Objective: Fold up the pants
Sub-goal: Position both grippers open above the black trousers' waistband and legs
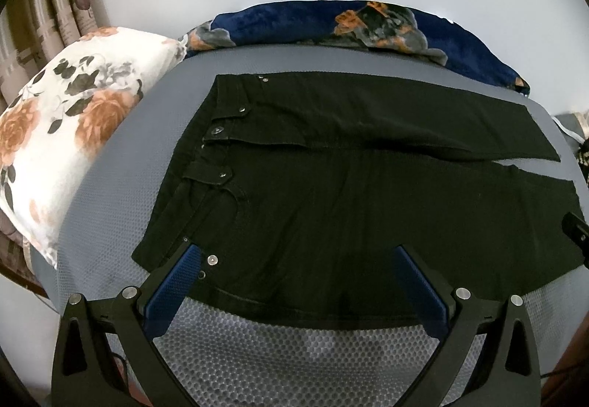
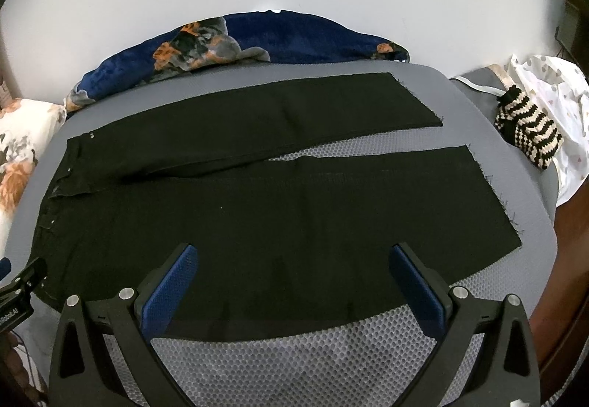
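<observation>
Left claw (image 1: 296, 252) gapes wide over the near waist end of the pants (image 1: 349, 193), which lie flat on the mattress (image 1: 110, 223), running off rightward. Right claw (image 2: 294, 250), equally wide, hangs over the near leg, probably nearer the hems.

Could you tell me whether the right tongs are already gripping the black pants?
No, the right tongs stand wide open above the near edge of the black pants, with nothing between their blue pads.
</observation>
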A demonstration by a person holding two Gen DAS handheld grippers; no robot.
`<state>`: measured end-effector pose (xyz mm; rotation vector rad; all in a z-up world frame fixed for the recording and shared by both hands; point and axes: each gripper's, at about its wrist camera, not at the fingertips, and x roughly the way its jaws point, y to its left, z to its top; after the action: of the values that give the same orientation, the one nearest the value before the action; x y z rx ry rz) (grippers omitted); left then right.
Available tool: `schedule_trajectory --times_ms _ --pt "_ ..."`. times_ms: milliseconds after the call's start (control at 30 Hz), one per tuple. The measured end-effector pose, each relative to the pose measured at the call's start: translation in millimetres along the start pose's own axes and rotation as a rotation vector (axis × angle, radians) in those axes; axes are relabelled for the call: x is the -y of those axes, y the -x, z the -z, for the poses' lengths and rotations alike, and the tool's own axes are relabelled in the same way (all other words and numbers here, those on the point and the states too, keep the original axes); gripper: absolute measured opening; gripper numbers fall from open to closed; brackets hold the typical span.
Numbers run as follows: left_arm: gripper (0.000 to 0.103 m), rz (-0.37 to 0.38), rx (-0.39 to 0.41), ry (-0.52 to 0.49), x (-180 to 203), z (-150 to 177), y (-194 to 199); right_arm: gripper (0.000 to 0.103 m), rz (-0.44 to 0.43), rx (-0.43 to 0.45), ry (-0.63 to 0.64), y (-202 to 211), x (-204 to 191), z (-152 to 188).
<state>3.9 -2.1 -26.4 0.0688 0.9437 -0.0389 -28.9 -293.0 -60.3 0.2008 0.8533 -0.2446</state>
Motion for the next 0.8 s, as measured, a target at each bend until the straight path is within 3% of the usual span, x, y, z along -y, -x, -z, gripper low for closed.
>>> schedule_trajectory --times_ms 800 --pt "0.103 0.0 -0.006 0.0 -0.3 0.0 -1.7 0.103 0.003 -0.011 0.001 -1.6 -0.7 -0.1"
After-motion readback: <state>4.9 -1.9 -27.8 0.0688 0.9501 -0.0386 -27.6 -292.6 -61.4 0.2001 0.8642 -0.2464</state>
